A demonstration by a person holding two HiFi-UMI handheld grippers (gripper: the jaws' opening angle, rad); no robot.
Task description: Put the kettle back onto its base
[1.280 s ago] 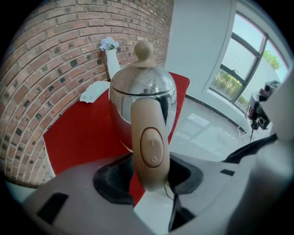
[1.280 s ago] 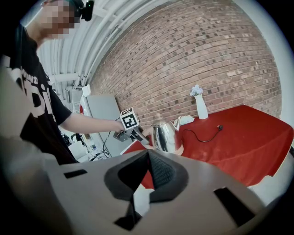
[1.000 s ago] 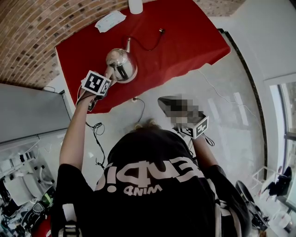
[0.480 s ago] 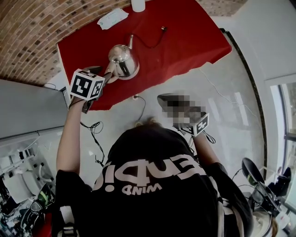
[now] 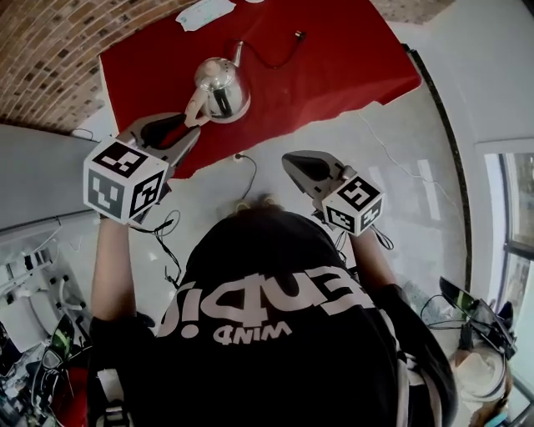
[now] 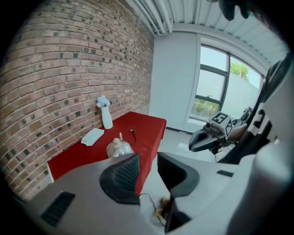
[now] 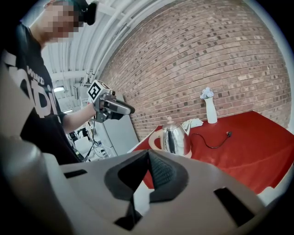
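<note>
The shiny steel kettle (image 5: 219,86) with a pale handle stands upright on the red table (image 5: 334,58); a pale rim shows under it. The kettle (image 6: 118,148) is small and far in the left gripper view. My left gripper (image 5: 185,138) hangs raised in front of the table's near edge, apart from the kettle. Its jaws are closing with a gap still between them and nothing in it (image 6: 148,167). My right gripper (image 5: 292,163) is over the floor, shut and empty (image 7: 148,158), pointing toward the kettle (image 7: 173,137).
A black cord with a plug (image 5: 290,35) trails from the kettle across the cloth. A white vase (image 7: 210,108) and a folded white paper (image 5: 205,11) sit at the table's far side by the brick wall. Cables (image 5: 167,242) lie on the floor.
My left gripper has drawn back from the kettle's handle and risen toward the camera. The kettle stays on the table. My right gripper has barely moved.
</note>
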